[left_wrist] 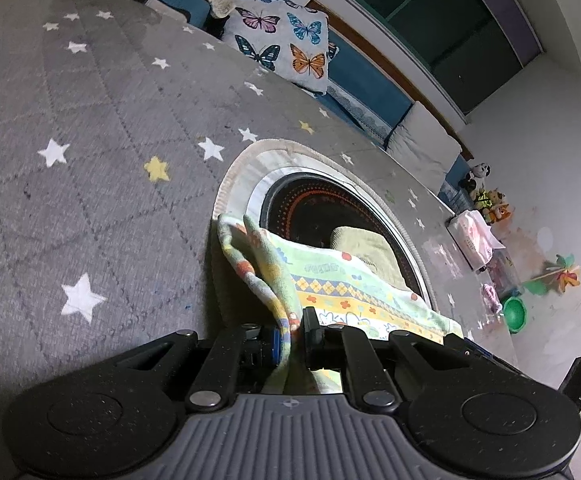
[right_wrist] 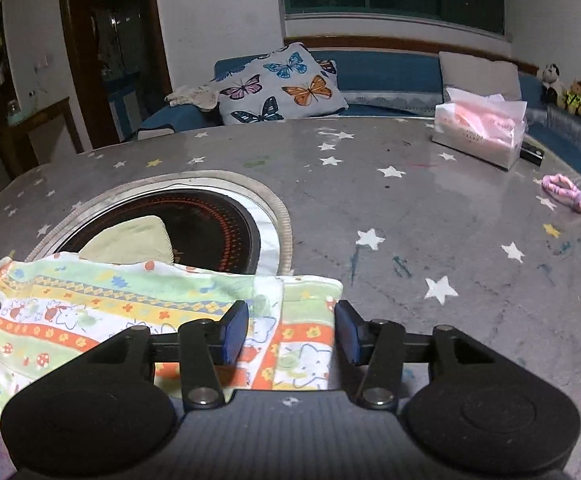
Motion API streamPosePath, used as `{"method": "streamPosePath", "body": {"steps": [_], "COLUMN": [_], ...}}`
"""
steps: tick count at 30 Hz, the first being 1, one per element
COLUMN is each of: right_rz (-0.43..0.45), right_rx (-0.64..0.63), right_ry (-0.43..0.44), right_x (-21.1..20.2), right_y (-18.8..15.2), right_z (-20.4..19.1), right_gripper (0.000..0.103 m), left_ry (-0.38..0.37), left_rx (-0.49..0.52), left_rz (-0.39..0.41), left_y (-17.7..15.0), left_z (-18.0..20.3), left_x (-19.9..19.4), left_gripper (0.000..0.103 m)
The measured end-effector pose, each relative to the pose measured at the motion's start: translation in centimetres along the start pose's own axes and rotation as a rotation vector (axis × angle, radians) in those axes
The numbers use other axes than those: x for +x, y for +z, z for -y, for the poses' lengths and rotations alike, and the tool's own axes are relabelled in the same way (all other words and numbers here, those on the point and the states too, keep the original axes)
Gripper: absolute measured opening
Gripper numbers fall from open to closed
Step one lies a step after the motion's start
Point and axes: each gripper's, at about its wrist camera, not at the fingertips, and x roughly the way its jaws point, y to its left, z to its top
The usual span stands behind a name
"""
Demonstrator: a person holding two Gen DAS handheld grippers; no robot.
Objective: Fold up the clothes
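A patterned garment (right_wrist: 90, 308) in green, yellow and orange stripes lies on the grey star-print table (right_wrist: 430, 220), partly over the round black hotplate (right_wrist: 210, 228). My left gripper (left_wrist: 292, 336) is shut on one edge of the garment (left_wrist: 330, 280) and lifts it a little off the table (left_wrist: 70, 120). My right gripper (right_wrist: 292, 334) is open, its blue pads on either side of the garment's right corner and just above it. A pale yellow-green cloth (right_wrist: 130, 240) lies on the hotplate behind the garment; it also shows in the left wrist view (left_wrist: 366, 248).
A tissue box (right_wrist: 478, 128) and a pink knitted item (right_wrist: 566, 192) sit at the table's far right. A blue sofa (right_wrist: 390, 76) with a butterfly cushion (right_wrist: 278, 84) and soft toys (right_wrist: 570, 88) runs behind the table. A green bowl (left_wrist: 514, 312) lies on the floor.
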Motion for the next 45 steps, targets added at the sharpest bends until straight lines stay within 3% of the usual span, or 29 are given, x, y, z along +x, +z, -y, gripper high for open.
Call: {"method": "streamPosePath", "body": {"steps": [1,4,7,13,23,33,38,40,41,42,45], "right_rz": [0.001,-0.002,0.009,0.072,0.157,0.137,0.065,0.033,0.026,0.026,0.039], "right_rx": [-0.004,-0.025,-0.009,0.037,0.071,0.113,0.158,0.162,0.157,0.156,0.155], "right_ry": [0.003,0.028,0.045,0.068,-0.087,-0.256,-0.296,-0.329,-0.336,-0.330,-0.277], "right_x": [0.0,0.0,-0.6,-3.6,-8.1,-6.6,-3.6,-2.5,-2.1,-2.1,-2.2], "right_y": [-0.1,-0.2,0.0,1.4,5.0,6.9,6.4,5.9,5.6,5.4,5.7], "right_z": [-0.2,-1.0,-1.0,0.6,7.5,16.2,19.1,19.7,19.8,19.8,19.1], "right_gripper": [0.048,0.018,0.010,0.008,0.008,0.008,0.013,0.016,0.016,0.016,0.016], "left_ry": [0.002,0.008,0.009,-0.029,-0.106,-0.154,-0.068,-0.017,0.007,0.024,0.013], "left_rx": [0.004,0.015,0.039,0.141,0.302,0.402,0.453,0.459,0.462,0.465,0.488], "left_rz": [0.001,0.005,0.015,0.042,0.023,-0.043,-0.070,-0.067,-0.063,-0.052,-0.023], "left_y": [0.0,0.0,0.3,1.7,3.5,4.0,3.2,3.2,3.2,3.3,3.7], "left_z": [0.1,0.5,1.4,5.8,15.9,23.7,24.5,23.9,23.5,23.3,23.5], "left_x": [0.0,-0.1,-0.5,-0.8,4.6,12.6,16.1,16.6,16.8,16.7,16.2], "left_gripper": [0.011,0.011,0.011,0.010,0.009,0.009,0.015,0.024,0.036,0.040,0.038]}}
